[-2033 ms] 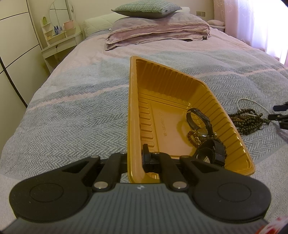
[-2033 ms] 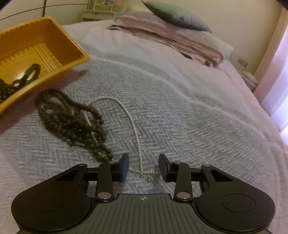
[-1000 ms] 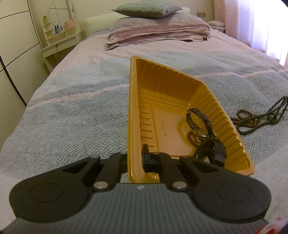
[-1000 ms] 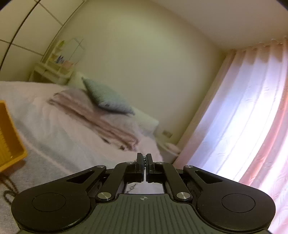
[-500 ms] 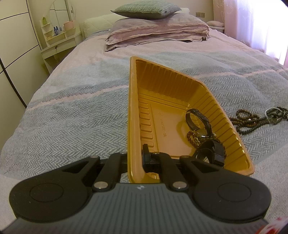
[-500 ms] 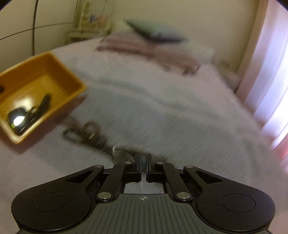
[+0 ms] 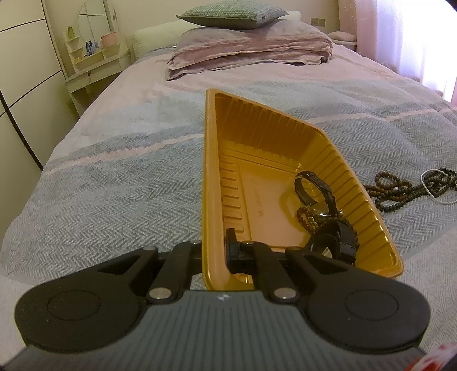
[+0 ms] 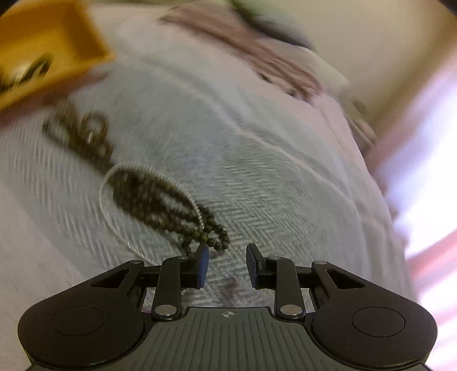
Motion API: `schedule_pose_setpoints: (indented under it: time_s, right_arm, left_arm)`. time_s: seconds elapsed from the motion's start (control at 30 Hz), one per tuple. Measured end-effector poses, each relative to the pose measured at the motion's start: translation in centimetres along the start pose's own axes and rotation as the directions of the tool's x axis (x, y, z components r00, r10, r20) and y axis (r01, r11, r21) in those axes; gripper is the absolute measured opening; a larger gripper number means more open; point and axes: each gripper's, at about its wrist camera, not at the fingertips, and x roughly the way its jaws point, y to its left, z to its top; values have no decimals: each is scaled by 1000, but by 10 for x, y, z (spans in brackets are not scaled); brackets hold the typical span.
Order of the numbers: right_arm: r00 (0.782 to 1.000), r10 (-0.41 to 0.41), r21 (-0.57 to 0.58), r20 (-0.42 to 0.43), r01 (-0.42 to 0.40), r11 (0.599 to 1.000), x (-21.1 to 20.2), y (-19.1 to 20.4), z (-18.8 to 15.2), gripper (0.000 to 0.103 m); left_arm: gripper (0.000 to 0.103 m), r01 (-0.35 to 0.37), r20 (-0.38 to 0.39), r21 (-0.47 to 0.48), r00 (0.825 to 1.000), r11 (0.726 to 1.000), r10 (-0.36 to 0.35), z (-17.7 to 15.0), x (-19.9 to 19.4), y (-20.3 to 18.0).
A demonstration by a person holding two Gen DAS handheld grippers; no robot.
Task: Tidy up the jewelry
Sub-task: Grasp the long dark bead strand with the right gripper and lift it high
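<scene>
My left gripper (image 7: pixel 214 251) is shut on the near wall of a yellow plastic tray (image 7: pixel 210 182) and holds it tilted on the bed. In the tray lie a black watch (image 7: pixel 312 187), a second black watch (image 7: pixel 332 242) and a brown bead bracelet (image 7: pixel 307 218). A dark bead necklace (image 8: pixel 160 202) and a thin pearl strand (image 8: pixel 105 205) lie stretched out on the bedspread just ahead-left of my right gripper (image 8: pixel 227 264), which is open and empty. The beads also show in the left wrist view (image 7: pixel 400 189). The tray shows blurred at the upper left of the right wrist view (image 8: pixel 74 37).
The grey herringbone bedspread (image 7: pixel 114 185) covers the bed. A folded pink blanket (image 7: pixel 251 48) with a grey pillow (image 7: pixel 231 14) lies at the head. A dresser with mirror (image 7: pixel 91 57) stands at the left, a curtained window (image 8: pixel 422 137) at the right.
My right gripper shut on the necklaces, lifted and dragged them, then came back down and opened, letting them go. The beads now lie stretched out further from the tray. The left gripper has not moved.
</scene>
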Motion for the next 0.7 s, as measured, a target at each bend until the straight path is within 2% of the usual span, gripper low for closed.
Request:
schedule_pose_setpoints:
  time_s: [0.13, 0.3, 0.37, 0.47, 0.57, 0.7]
  right_arm:
    - [1000, 15, -172, 8, -13, 985, 15, 13, -3, 28]
    - [1000, 0, -387, 31, 12, 922, 31, 35, -8, 27]
    - [999, -12, -437, 44, 30, 899, 27, 40, -12, 9]
    - [994, -32, -406, 100, 70, 911, 8, 37, -11, 7]
    - [980, -82, -365, 184, 145, 920, -20, 31, -7, 7]
    - [937, -178, -285, 300, 267, 921, -68, 16, 12, 7]
  left_arm:
    - [4, -4, 1, -1, 1000, 1000, 4, 1, -1, -1]
    - [4, -4, 0, -1, 1000, 1000, 4, 0, -1, -2]
    - [4, -3, 2, -2, 1000, 1000, 3, 0, -1, -2]
    - [4, -2, 4, -1, 1000, 1000, 2, 0, -1, -2]
    - [4, 1, 5, 0, 1000, 1000, -1, 0, -1, -1]
    - [5, 6, 11, 4, 1000, 1000, -6, 0, -2, 0]
